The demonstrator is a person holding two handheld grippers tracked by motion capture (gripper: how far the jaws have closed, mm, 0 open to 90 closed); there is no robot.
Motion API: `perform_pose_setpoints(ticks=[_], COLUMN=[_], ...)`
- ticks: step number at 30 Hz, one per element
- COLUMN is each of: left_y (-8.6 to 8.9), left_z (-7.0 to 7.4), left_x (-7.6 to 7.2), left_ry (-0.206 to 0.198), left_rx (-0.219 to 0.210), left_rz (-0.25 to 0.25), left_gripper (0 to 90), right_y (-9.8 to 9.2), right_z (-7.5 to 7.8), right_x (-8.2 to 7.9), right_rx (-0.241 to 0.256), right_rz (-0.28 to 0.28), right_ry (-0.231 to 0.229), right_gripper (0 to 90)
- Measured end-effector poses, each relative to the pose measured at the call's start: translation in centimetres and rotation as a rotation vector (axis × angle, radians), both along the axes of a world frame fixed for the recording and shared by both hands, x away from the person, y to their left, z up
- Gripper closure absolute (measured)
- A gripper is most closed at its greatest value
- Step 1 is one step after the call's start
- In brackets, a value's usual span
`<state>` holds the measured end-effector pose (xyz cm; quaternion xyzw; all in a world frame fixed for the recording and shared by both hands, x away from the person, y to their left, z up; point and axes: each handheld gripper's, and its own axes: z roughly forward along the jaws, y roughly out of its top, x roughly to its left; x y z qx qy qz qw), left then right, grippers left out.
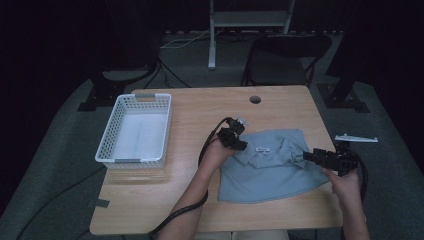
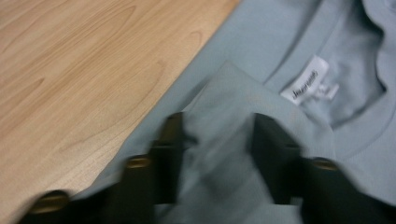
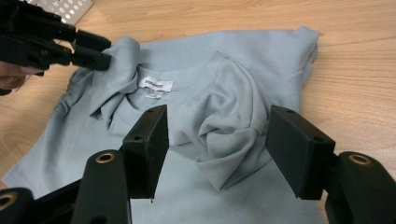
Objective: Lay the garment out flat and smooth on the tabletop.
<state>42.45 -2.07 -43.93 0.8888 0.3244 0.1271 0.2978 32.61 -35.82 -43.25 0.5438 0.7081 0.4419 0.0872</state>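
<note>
Two grippers on one grey-blue T-shirt (image 1: 267, 167), which lies on the wooden table (image 1: 165, 190), right of centre, collar side away from me, white neck label (image 1: 263, 149) showing. I see the left gripper (image 1: 239, 145) at the shirt's upper left corner, near the collar. In the left gripper view its jaws sit either side of a raised fold of shirt fabric (image 2: 219, 154); the picture is blurred, so I cannot tell if they pinch it or just straddle it. In the right gripper view that same gripper (image 3: 105, 59) has its tips against a bunched ridge of cloth left of the label (image 3: 155, 85), and the cloth looks pulled up there.

Right gripper (image 1: 306, 156) is at the shirt's right side, over the sleeve area. In its own view the jaws stand wide apart, with a crumpled hump of fabric (image 3: 229, 126) between them, not touched by either jaw as far as I see. Nothing held on that side.

White perforated basket (image 1: 134, 131) stands on the table's left part, well apart from the shirt. Small round hole (image 1: 255, 99) in the tabletop near the far edge. Dark folding chair (image 1: 285, 55) behind the table.
</note>
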Motion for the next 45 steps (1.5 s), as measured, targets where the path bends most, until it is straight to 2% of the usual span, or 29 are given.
perform_pose_setpoints(ticks=[2, 3, 8, 14, 18, 23, 28, 29, 31, 35, 38, 41, 42, 43, 44, 45], left_y=[0.4, 0.7, 2.3, 4.7, 5.9, 7.1, 7.8, 7.8, 8.1, 8.6, 8.8, 8.7, 8.7, 8.9, 9.3, 9.7], left_z=[0.5, 0.8, 2.0, 2.3, 1.5, -0.2, -1.9, -1.9, -2.3, -2.7, -2.8, -2.3, -2.3, -1.7, -1.3, -0.9], left_x=[-0.3, -0.4, -1.6, -3.6, -4.9, -5.6, -5.6, -5.6, -5.4, -5.5, -5.7, -5.9, -5.9, -6.0, -6.0, -5.9], left_ry=[-0.002, 0.002, 0.006, -0.013, -0.021, 0.026, 0.082, 0.082, 0.100, 0.102, 0.100, 0.085, 0.085, 0.064, 0.071, 0.085], left_rx=[-0.004, -0.009, -0.058, -0.059, -0.012, 0.013, 0.014, 0.014, -0.003, -0.050, -0.061, -0.065, -0.065, -0.106, -0.165, -0.220], left_rz=[-0.007, -0.010, -0.028, -0.026, -0.018, -0.025, -0.032, -0.032, -0.030, -0.023, -0.012, -0.001, -0.001, 0.008, 0.012, 0.014], left_gripper=[85.5, 89.5, 90.0, 90.0, 90.0, 90.0, 90.0, 90.0, 90.0, 90.0, 90.0, 88.9, 84.1, 84.1, 62.2, 56.8], right_y=[0.0, 0.0, 0.0, -0.1, 0.2, 0.7, 0.8, 0.8, 0.7, 0.6, 0.6, 0.7, 0.7, 0.8, 0.9, 0.9], right_z=[0.0, 0.0, 0.1, 0.3, 0.4, 0.3, 0.1, 0.1, 0.1, 0.1, 0.1, 0.1, 0.1, 0.2, 0.2, 0.3], right_x=[0.0, 0.0, -0.1, -0.3, -0.3, -0.2, -0.2, -0.2, -0.2, -0.2, -0.2, -0.2, -0.2, -0.2, -0.2, -0.2], right_rx=[-0.001, -0.001, 0.006, 0.014, 0.014, 0.010, 0.008, 0.008, 0.009, 0.011, 0.014, 0.012, 0.012, 0.011, 0.010, 0.011], right_rz=[0.004, 0.002, 0.003, 0.007, 0.010, 0.025, 0.029, 0.029, 0.026, 0.026, 0.025, 0.030, 0.030, 0.032, 0.037, 0.036], right_ry=[0.001, 0.000, -0.002, -0.010, -0.009, -0.004, -0.001, -0.001, 0.002, 0.005, 0.007, 0.006, 0.006, 0.006, 0.006, 0.006], right_gripper=[38.6, 38.6, 38.6, 38.7, 38.7, 38.7, 38.7, 38.7, 38.7, 38.7, 38.7, 38.7, 38.7, 38.7, 38.7, 38.7])
